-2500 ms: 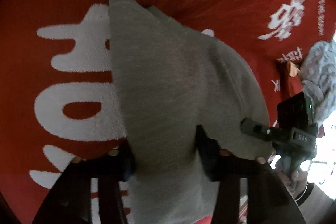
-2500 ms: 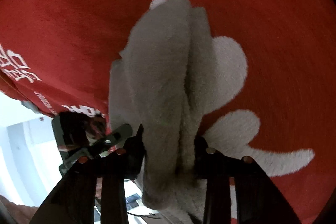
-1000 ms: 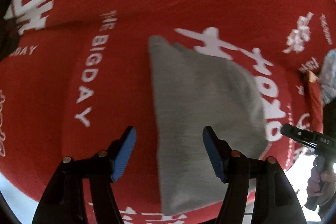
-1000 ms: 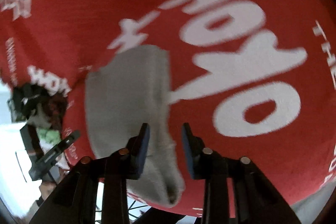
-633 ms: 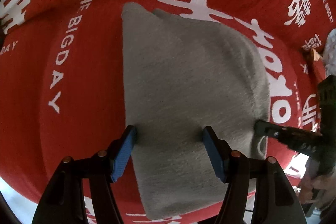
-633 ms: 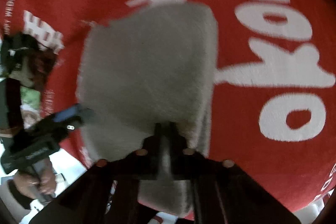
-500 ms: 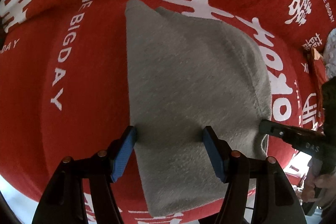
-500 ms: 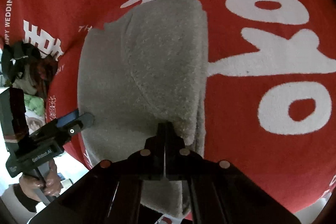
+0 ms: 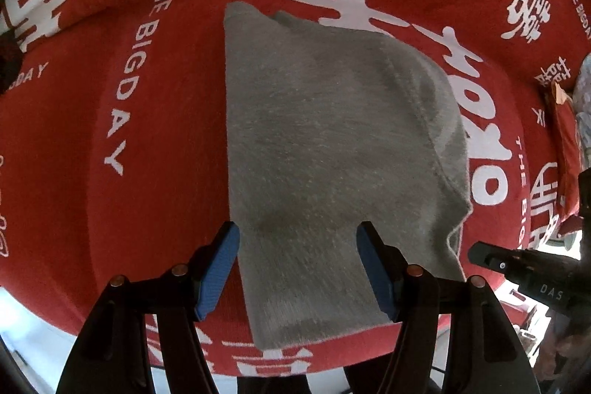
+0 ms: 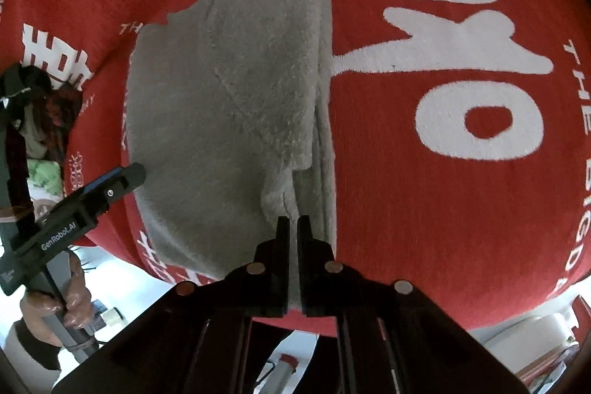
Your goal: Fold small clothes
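- Though no box or basket shows in either view, we find the grey folded garment [image 9: 332, 150] lying flat on the red cloth [image 9: 166, 172] printed with white letters.
- On our left gripper [image 9: 297, 264] the jaws stand apart, with the garment's near end between the blue pads [image 9: 218, 268]; the pads do not press it.
- On our right gripper [image 10: 291, 235] the jaws are together at the garment's near right edge; we cannot tell whether any cloth is pinched.
- The right wrist view alone shows the layered right edge, a hand [image 10: 55, 305] on the left gripper's handle, and a dark heap of clothes [image 10: 40, 106] at the far left.
- The left wrist view alone shows the words "THE BIGDAY" beside the garment.
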